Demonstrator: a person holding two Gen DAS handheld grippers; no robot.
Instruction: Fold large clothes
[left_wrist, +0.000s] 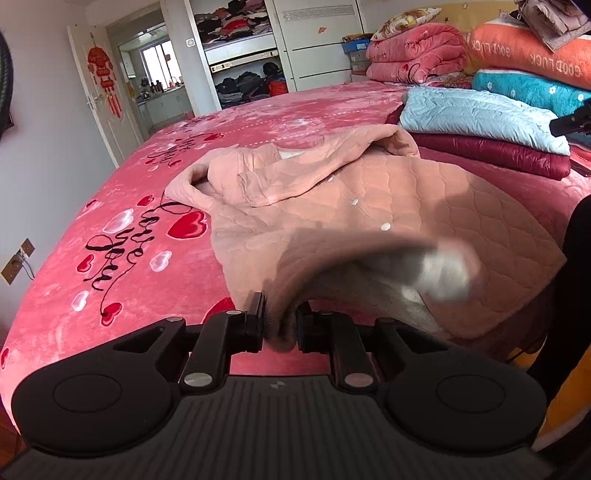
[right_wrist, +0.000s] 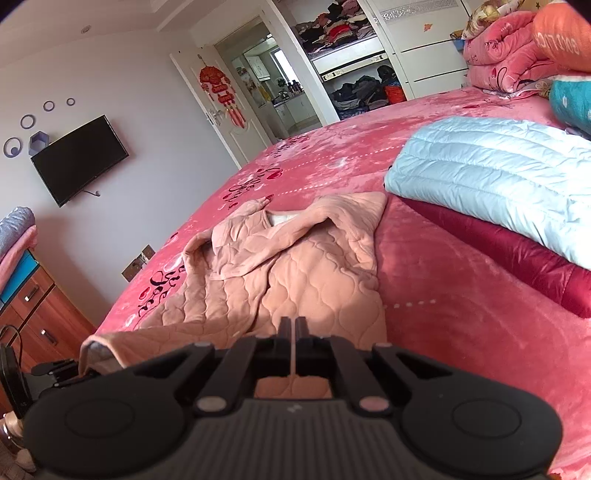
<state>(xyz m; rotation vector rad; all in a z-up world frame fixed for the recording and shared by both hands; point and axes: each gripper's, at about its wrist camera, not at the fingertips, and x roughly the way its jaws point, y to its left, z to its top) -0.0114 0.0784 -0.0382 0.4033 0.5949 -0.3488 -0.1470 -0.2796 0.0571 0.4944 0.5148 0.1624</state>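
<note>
A peach quilted garment (left_wrist: 369, 206) lies spread on the pink bed (left_wrist: 129, 206); it also shows in the right wrist view (right_wrist: 295, 273). My left gripper (left_wrist: 281, 325) is shut on a lifted, motion-blurred part of its near hem, which hangs off the bed's front edge. My right gripper (right_wrist: 293, 332) is shut with its fingers almost touching, over the garment's near edge; whether it pinches cloth is hidden. The left gripper (right_wrist: 66, 373) shows at the lower left of the right wrist view, holding the garment's corner.
A folded light-blue padded jacket (right_wrist: 498, 173) lies on a folded dark-red one (right_wrist: 517, 258) at the right of the bed. Rolled blankets and pillows (left_wrist: 417, 51) are stacked at the headboard. A wooden dresser (right_wrist: 33, 306) stands left of the bed.
</note>
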